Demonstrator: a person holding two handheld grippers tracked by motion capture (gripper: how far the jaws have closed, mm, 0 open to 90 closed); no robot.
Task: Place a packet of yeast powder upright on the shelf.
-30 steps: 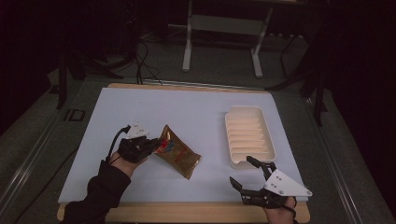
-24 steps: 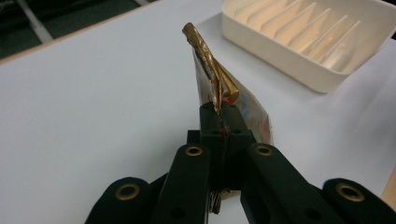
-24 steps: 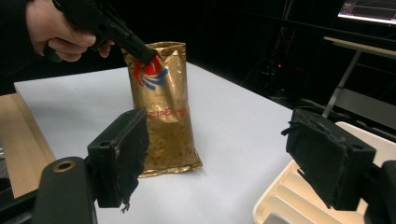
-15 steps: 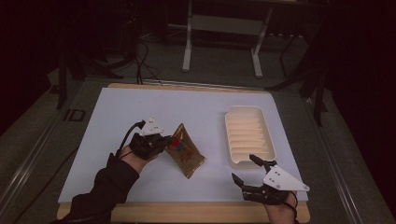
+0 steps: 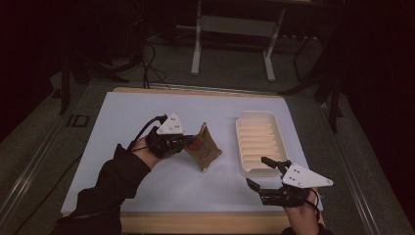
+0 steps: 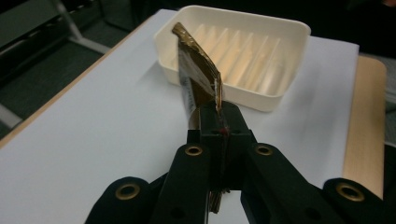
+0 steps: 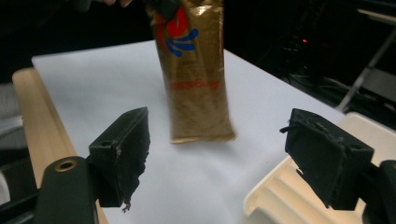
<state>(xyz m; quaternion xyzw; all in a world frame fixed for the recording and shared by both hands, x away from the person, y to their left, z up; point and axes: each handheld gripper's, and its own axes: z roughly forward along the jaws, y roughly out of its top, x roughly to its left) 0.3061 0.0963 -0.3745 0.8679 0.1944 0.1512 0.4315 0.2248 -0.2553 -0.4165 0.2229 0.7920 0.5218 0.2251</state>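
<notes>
The left gripper [image 5: 188, 142] is pinching a gold snack packet [image 5: 203, 147] by one end, its jaws closed tight on the crimped edge, as the left gripper view shows with the packet [image 6: 198, 70] standing edge-on straight out from the jaws. Holding it by the seam is keeping the body of the packet free to hang and swing, which probably suits carrying it rather than sliding it. In the high view the packet is sitting a little left of the table's middle, lifted or tipped up off the white table top [image 5: 122, 122] (whether its far corner is touching the surface I cannot tell).

To the right, the cream tray [image 5: 259, 142] with a ribbed floor is lying empty; nothing is resting in its grooves in any view. It is standing just beside the packet, and the left gripper is pointing toward it [image 6: 233, 51], so the packet is likely heading there.

The right gripper [image 5: 269, 176] is hovering at the near right edge of the table, just near of the tray's near rim, with its jaws spread wide and holding nothing. Its own view is looking between those open jaws at the packet [image 7: 194, 74] dangling printed face forward, with the tray's corner [image 7: 275, 196] at lower right. Waiting there, it seems ready to steady the tray or take the packet.
</notes>
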